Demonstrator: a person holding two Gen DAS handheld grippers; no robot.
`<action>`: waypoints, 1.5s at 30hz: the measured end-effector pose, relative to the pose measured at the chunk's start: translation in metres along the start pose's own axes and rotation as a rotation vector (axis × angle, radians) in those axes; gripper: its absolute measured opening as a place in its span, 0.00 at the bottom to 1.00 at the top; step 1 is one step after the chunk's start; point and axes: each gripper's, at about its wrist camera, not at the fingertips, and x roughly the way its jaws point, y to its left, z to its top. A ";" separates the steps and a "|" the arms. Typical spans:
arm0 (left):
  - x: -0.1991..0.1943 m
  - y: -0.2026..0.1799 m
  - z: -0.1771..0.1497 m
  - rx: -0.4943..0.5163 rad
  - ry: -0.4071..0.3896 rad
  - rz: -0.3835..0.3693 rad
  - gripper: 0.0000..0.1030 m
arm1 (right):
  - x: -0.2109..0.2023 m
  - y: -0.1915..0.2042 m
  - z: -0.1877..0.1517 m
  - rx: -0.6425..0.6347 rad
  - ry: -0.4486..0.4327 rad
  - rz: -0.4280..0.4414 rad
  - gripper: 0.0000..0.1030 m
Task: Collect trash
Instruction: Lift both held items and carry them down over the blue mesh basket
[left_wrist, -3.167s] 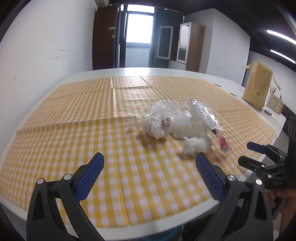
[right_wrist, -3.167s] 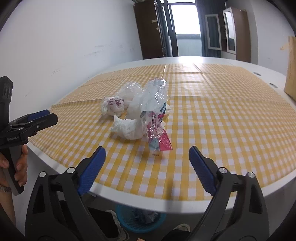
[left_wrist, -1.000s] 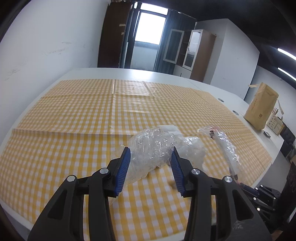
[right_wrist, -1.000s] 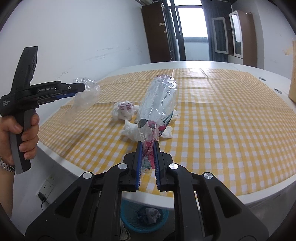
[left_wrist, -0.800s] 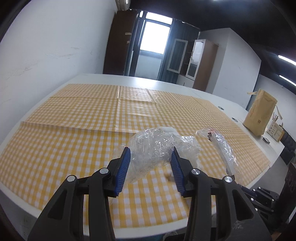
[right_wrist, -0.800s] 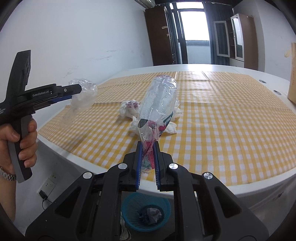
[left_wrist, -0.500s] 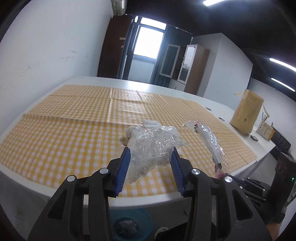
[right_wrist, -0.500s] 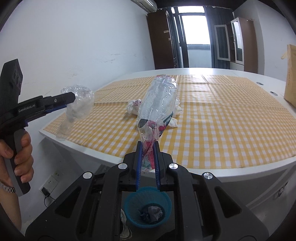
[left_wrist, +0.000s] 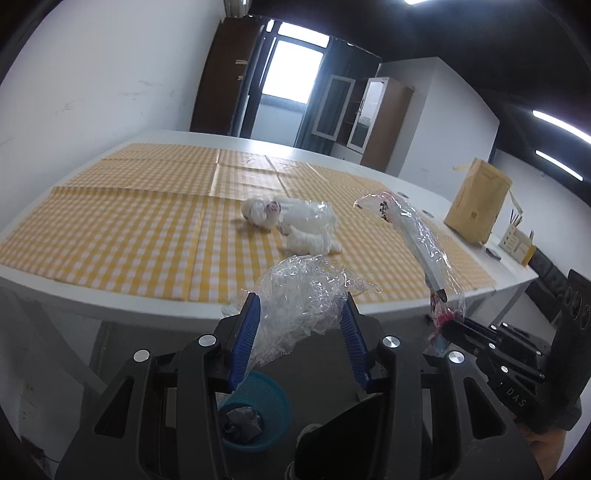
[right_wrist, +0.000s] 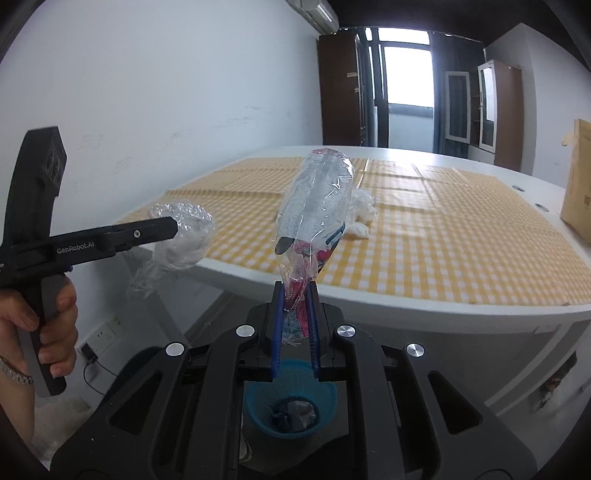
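My left gripper (left_wrist: 300, 332) is shut on a crumpled clear plastic wrap (left_wrist: 299, 295), held off the table's near edge; it also shows in the right wrist view (right_wrist: 177, 229). My right gripper (right_wrist: 294, 314) is shut on the pink end of a long clear plastic wrapper (right_wrist: 314, 206) that stands up from its pads, seen from the side as wrapper (left_wrist: 417, 236). A blue trash basket (left_wrist: 258, 417) with crumpled paper in it sits on the floor below both grippers, also basket (right_wrist: 291, 402). White crumpled trash (left_wrist: 295, 221) lies on the yellow checked tablecloth (left_wrist: 129, 221).
A white table's rim (left_wrist: 110, 299) runs in front of me. A brown paper bag (left_wrist: 476, 203) and a small holder (left_wrist: 517, 243) stand at the table's right end. A hand (right_wrist: 44, 325) grips the left tool's handle. A wall socket (right_wrist: 105, 330) sits low on the left wall.
Both grippers pulled back from over the tablecloth to beyond the table's near edge, carrying their plastic. The blue basket on the floor has come into view below them.
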 end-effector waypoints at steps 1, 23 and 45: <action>-0.002 -0.001 -0.004 0.004 0.003 -0.001 0.42 | -0.001 0.002 -0.005 -0.002 0.007 0.004 0.10; 0.021 0.035 -0.084 -0.051 0.147 0.020 0.43 | 0.021 0.054 -0.099 -0.086 0.243 0.082 0.10; 0.131 0.081 -0.160 -0.112 0.339 0.088 0.43 | 0.166 0.035 -0.152 0.057 0.506 0.153 0.10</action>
